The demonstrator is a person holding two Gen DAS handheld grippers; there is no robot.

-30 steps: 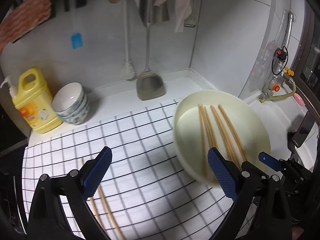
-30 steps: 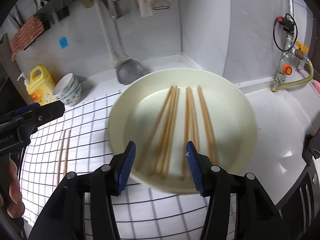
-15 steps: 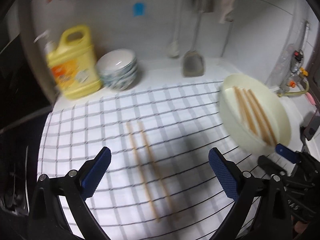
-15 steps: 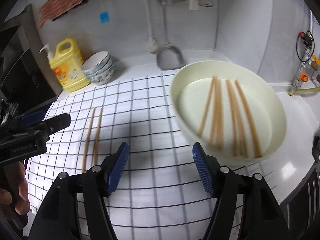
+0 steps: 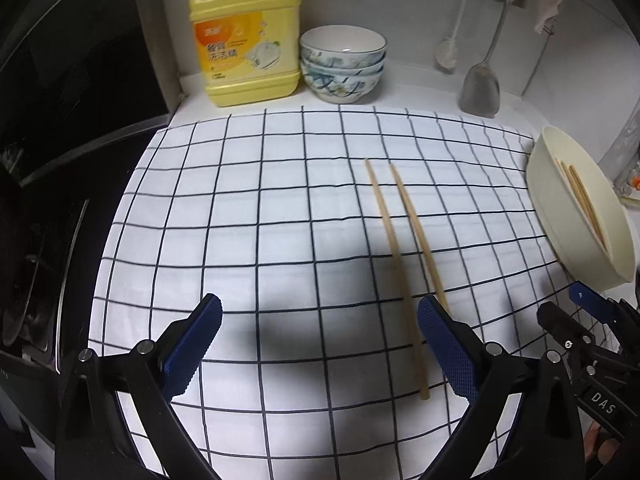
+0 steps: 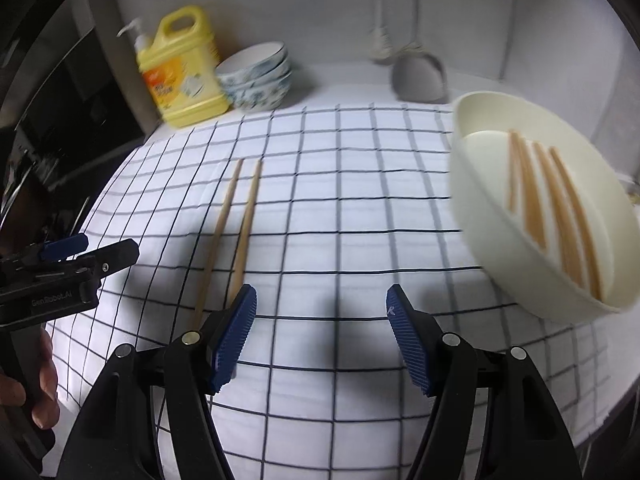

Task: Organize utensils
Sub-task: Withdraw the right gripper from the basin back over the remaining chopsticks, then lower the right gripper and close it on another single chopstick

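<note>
Left wrist view is showing the left gripper (image 5: 319,344) gaping, empty, with the pair of wooden chopsticks (image 5: 404,248) lying on the checked cloth (image 5: 260,216) just ahead, beside its right finger. The right gripper (image 6: 321,334), jaws just widened, is holding nothing; more chopsticks are lying in the cream round bowl (image 6: 480,216) ahead to its right. Best centring over both sticks before closing.

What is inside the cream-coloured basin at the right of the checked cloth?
Several wooden chopsticks lie side by side on the bottom of the basin. The picture is blurred, so I cannot count them exactly; the near wall covers their lower ends.
</note>
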